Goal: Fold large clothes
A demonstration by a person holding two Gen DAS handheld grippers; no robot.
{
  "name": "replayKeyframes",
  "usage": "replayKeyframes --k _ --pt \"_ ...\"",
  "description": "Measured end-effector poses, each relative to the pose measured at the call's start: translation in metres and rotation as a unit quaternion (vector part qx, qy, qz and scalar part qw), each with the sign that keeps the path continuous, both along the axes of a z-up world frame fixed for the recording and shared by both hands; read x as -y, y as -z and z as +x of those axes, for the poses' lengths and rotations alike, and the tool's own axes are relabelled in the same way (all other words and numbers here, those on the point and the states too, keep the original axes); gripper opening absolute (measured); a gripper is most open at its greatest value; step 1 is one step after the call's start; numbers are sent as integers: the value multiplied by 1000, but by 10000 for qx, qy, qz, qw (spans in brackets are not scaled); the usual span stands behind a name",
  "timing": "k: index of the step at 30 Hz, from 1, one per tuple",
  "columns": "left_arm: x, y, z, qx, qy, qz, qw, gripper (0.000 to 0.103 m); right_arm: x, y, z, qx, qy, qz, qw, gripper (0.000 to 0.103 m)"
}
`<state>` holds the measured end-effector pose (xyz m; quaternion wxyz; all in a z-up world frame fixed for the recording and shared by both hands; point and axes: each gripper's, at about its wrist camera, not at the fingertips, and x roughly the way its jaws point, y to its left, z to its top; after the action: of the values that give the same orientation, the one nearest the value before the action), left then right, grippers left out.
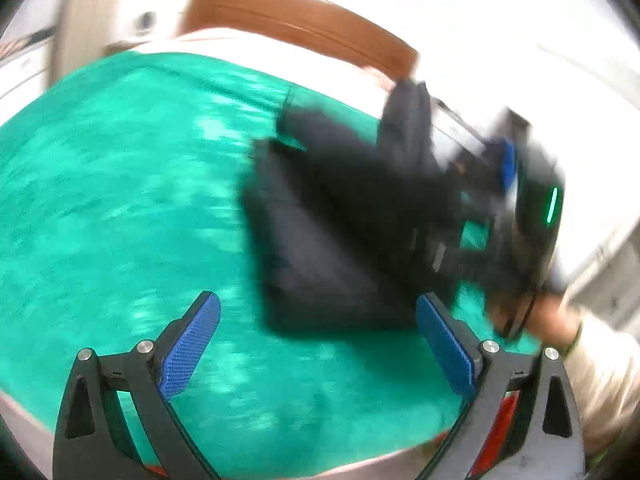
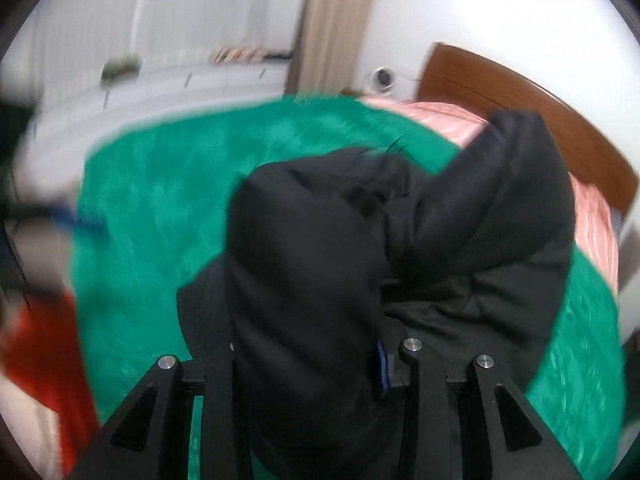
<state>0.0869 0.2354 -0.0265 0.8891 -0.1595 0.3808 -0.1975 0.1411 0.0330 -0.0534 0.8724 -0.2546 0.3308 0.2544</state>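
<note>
- Spreading across most of both views, the fuzzy green blanket [image 1: 120, 200] leaves a wide bare stretch on its left half in the left wrist view; its near edge curves just below the left gripper [image 1: 316, 344], over a pale pink sheet [image 2: 592, 216].
- Left gripper: jaws stand wide apart with nothing between them; the blue ribbed pads [image 1: 192, 348] hover above the blanket, the right pad just beside the garment's near corner.
- Black, soft, matte garment [image 2: 312, 264]: bunched and partly lifted, one portion draped over the right gripper [image 2: 308, 364], the rest lying in folds on the blanket's right half, near the brown curved wooden headboard [image 1: 296, 12].
- Right gripper: jaws drawn close together and clamped on the black cloth; only a sliver of one blue pad shows.
- Both views are motion-blurred. In the left wrist view the right gripper's body is smeared, with a green light strip [image 1: 553, 205] on it. The garment's type and its far edges cannot be made out.
</note>
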Motion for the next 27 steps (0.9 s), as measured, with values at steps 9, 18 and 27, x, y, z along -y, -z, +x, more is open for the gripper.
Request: replayKeyframes --k 9,18,27 --pt "36 -67 58 491 580 -151 9970 98 -30 41 -33 810 -199 -825 9931 43" --pt "129 -54 184 -606 1118 500 9906 41 -24 36 -56 1010 -314 -659 9922 54" --pt "48 -16 172 -907 645 -146 9937 23 63 -61 -44 21 394 2094 9770 71"
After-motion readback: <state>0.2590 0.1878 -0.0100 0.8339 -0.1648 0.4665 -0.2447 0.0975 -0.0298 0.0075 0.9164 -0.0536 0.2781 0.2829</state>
